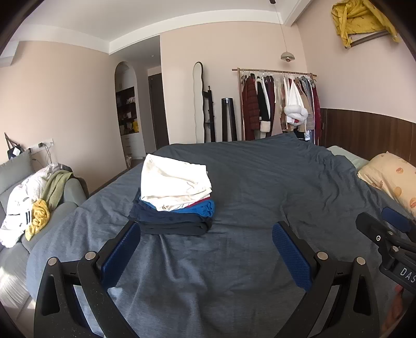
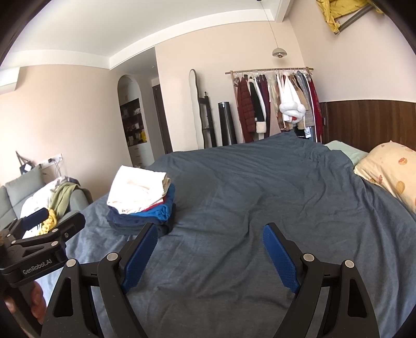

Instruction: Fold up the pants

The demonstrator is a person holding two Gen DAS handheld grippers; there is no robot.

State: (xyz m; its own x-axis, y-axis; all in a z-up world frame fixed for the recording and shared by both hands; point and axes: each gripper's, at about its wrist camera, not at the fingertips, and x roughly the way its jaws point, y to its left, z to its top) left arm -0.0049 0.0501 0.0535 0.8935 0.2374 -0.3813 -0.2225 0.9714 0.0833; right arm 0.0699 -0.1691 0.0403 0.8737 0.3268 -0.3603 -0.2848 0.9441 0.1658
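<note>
Left gripper (image 1: 206, 228) spread wide, nothing between the blue pads (image 1: 122, 249), tilted slightly down over the grey-blue duvet (image 1: 260, 182). Right gripper (image 2: 210, 231) also spread, a bit narrower, empty, same slight downward tilt, held side by side with the left.

Folded stack (image 1: 174, 197) on the bed just ahead of the left finger: white pants (image 1: 174, 182) on top, then a red sliver, a blue piece (image 1: 205, 208), dark navy pieces (image 1: 166, 221) at the bottom. Stack not touched by either gripper. Nothing blocking the way to it.

Around: patterned pillow (image 1: 392, 179) at right edge of bed, sofa (image 1: 70, 192) at left with a heap of white, green and yellow clothes (image 1: 33, 208), clothes rack (image 1: 280, 104) against far wall, standing mirror (image 1: 199, 104), yellow cloth (image 1: 361, 18) high up at top right.

Left view only: right gripper's side at the right edge, fingertip of a hand (image 1: 396, 306) below it. Right view only: left gripper body at the left edge with "GenRobot.AI" label, part of a hand (image 2: 36, 299) under it; stack seen further left, partly behind the right gripper's left finger.
</note>
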